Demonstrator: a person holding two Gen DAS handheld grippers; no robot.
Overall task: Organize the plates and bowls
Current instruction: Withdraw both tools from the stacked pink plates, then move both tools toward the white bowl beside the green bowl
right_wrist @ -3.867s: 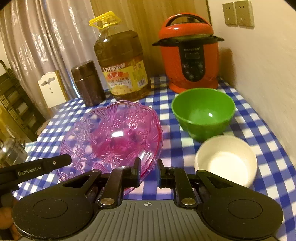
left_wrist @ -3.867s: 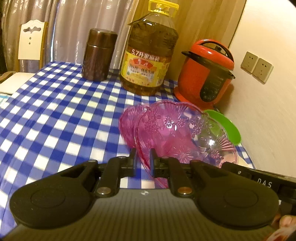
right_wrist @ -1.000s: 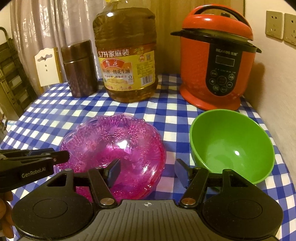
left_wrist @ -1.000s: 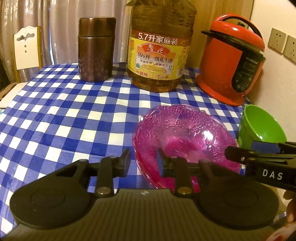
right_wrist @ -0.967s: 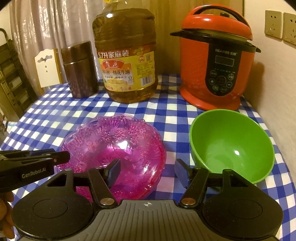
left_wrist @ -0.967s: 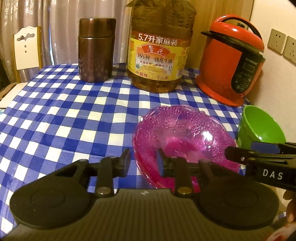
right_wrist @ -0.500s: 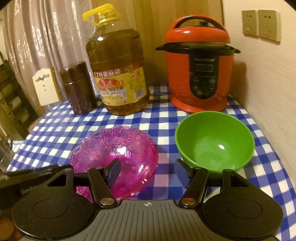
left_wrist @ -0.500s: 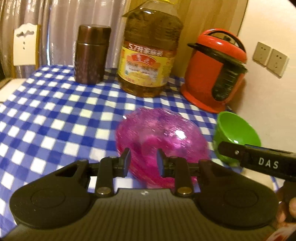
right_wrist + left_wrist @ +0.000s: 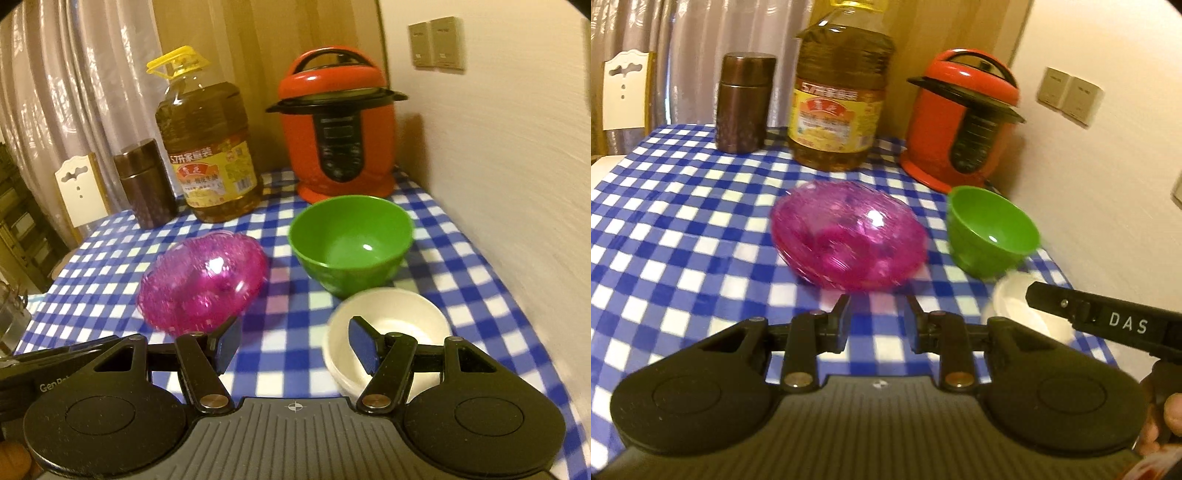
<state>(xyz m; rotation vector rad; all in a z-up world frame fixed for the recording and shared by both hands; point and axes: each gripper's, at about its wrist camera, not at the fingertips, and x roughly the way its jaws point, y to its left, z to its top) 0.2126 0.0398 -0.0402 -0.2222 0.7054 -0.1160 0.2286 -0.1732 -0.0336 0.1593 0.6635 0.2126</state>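
Note:
A stack of pink glass plates (image 9: pixel 849 236) (image 9: pixel 203 280) rests on the blue checked tablecloth (image 9: pixel 683 221). To its right stands a green bowl (image 9: pixel 993 230) (image 9: pixel 351 240), and nearer to me a white bowl (image 9: pixel 1012 302) (image 9: pixel 406 325). My left gripper (image 9: pixel 877 314) hangs open just short of the pink stack, with only cloth between its fingers. My right gripper (image 9: pixel 294 339) is open wide, its left finger near the pink stack's edge and its right finger in front of the white bowl. It holds nothing.
Along the back stand a brown canister (image 9: pixel 744 103), a big oil bottle (image 9: pixel 838 103) (image 9: pixel 210 158) and a red cooker (image 9: pixel 960 125) (image 9: pixel 336 129). A wall (image 9: pixel 498 147) runs close along the table's right side. A white chair (image 9: pixel 624 92) stands beyond the far left corner.
Both grippers have drawn back and risen from the pink stack, which looks smaller and stays on the cloth. The white bowl has come into both views.

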